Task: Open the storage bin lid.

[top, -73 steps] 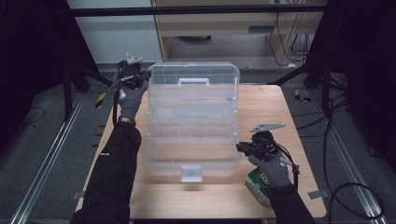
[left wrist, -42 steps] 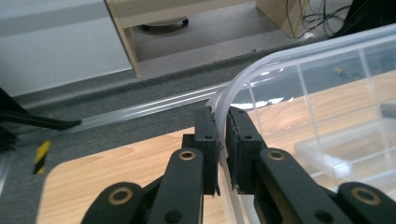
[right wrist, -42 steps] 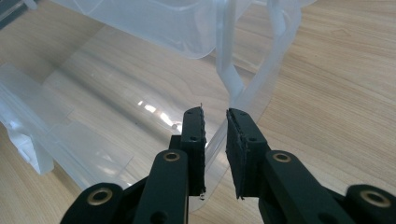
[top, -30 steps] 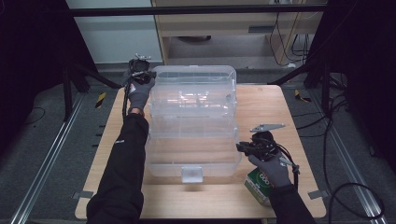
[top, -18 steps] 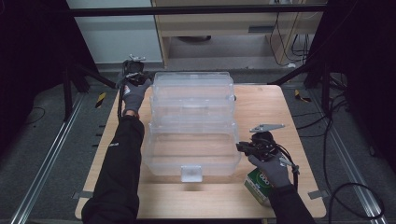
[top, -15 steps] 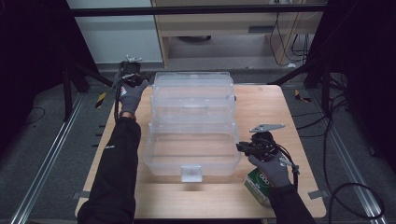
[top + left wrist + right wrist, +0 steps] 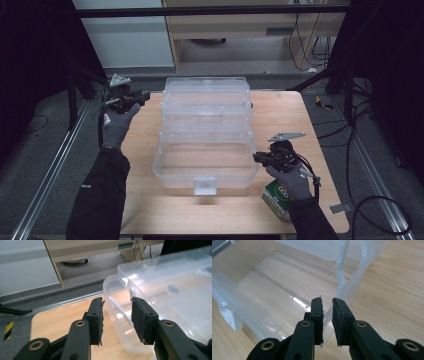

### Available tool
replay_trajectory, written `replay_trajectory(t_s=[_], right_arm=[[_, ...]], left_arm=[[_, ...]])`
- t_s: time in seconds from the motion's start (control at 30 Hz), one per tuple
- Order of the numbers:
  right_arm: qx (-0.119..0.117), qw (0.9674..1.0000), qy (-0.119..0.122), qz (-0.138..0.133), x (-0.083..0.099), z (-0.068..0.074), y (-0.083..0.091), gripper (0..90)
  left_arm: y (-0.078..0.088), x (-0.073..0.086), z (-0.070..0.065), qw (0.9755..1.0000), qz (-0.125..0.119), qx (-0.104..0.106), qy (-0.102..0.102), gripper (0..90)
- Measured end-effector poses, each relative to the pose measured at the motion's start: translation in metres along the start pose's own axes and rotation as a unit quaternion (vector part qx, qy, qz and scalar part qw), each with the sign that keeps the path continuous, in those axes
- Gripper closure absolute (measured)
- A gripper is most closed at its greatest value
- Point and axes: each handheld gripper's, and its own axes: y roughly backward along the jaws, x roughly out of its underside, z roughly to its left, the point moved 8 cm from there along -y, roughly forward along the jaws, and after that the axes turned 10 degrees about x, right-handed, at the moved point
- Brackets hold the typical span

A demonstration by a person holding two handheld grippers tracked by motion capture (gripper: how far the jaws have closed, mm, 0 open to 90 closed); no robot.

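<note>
Clear plastic is the main thing going on: one tiered storage box (image 7: 205, 135) sits open in the middle of the wooden desk (image 7: 280, 115), its trays stepped back toward the far edge and the bottom tub nearest the person.

Right tool (image 7: 258, 158) is at the tub's right wall, near the front corner. In the right gripper view the thin clear rim of that wall runs right between the two black jaws, and they're pinched in on it with just a sliver of gap, so it's gripping the box. Left tool (image 7: 144, 96) is off to the left of the box's upper trays, near the far left corner of the desk and not touching anything. Its jaws have just been opening, with nothing between them; in the left gripper view the rounded tray corner sits just beyond the pads (image 7: 97, 320).

Count: one box, two tools, and one green carton (image 7: 276, 197) lying under the right hand by the front right of the desk.
</note>
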Motion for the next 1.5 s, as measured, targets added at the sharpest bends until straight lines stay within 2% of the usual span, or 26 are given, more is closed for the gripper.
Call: replay_trajectory(t_s=[0.1, 0.2, 0.27, 0.37, 0.4, 0.57, 0.67, 0.87, 0.97, 1.03, 1.13, 1.2, 1.3, 1.4, 1.5], right_arm=[[-0.001, 1.0, -0.001, 0.002, 0.0, 0.0, 0.0, 79.2], [-0.002, 1.0, -0.002, 0.003, 0.0, 0.0, 0.0, 79.2], [-0.002, 1.0, -0.003, 0.003, 0.0, 0.0, 0.0, 79.1], [-0.003, 1.0, -0.004, 0.003, 0.0, 0.0, 0.0, 79.1], [-0.003, 1.0, -0.004, 0.003, 0.0, 0.0, 0.0, 79.1], [-0.003, 1.0, -0.004, 0.002, 0.0, 0.0, 0.0, 79.1], [-0.005, 1.0, -0.003, 0.001, 0.0, -0.001, 0.0, 79.1], [-0.002, 1.0, -0.003, 0.002, 0.0, 0.0, 0.0, 79.0], [-0.001, 1.0, -0.003, 0.002, 0.0, 0.0, 0.0, 79.1], [0.0, 1.0, -0.002, 0.001, 0.0, 0.0, 0.0, 79.1], [0.004, 1.0, 0.0, -0.001, 0.0, 0.0, 0.0, 79.2], [0.007, 1.0, 0.004, -0.002, 0.0, 0.0, 0.0, 79.2], [0.009, 1.0, 0.005, -0.001, 0.0, 0.001, 0.0, 79.1], [0.01, 0.9999, 0.005, -0.003, 0.0, 0.001, 0.0, 79.0], [0.012, 0.9999, 0.006, -0.003, -0.001, 0.001, 0.0, 78.9]], left_arm=[[0.016, 0.011, -0.009, 1.0, 0.0, 0.005, -0.006, 60.4], [0.031, 0.021, -0.021, 0.9996, -0.014, 0.023, 0.001, 60.2], [0.036, 0.029, -0.029, 0.9993, -0.013, 0.034, 0.0, 59.7], [0.04, 0.045, -0.042, 0.9988, -0.003, 0.047, -0.011, 58.5], [0.041, 0.051, -0.044, 0.9989, 0.002, 0.045, -0.015, 58.2], [0.047, 0.076, -0.054, 0.9985, 0.01, 0.053, -0.009, 58.3], [0.049, 0.091, -0.062, 0.9974, 0.026, 0.068, -0.002, 58.3], [0.047, 0.12, -0.079, 0.9951, 0.061, 0.078, 0.001, 59.0], [0.041, 0.126, -0.087, 0.9939, 0.079, 0.076, -0.01, 59.7], [0.036, 0.13, -0.093, 0.9922, 0.09, 0.086, -0.011, 60.4], [0.031, 0.137, -0.096, 0.9912, 0.11, 0.068, -0.026, 62.7], [0.029, 0.141, -0.096, 0.9907, 0.116, 0.066, -0.024, 64.5], [0.027, 0.145, -0.096, 0.9907, 0.12, 0.06, -0.022, 65.9], [0.028, 0.145, -0.094, 0.9918, 0.106, 0.071, -0.001, 68.2], [0.029, 0.144, -0.095, 0.9925, 0.101, 0.069, -0.002, 70.1]])
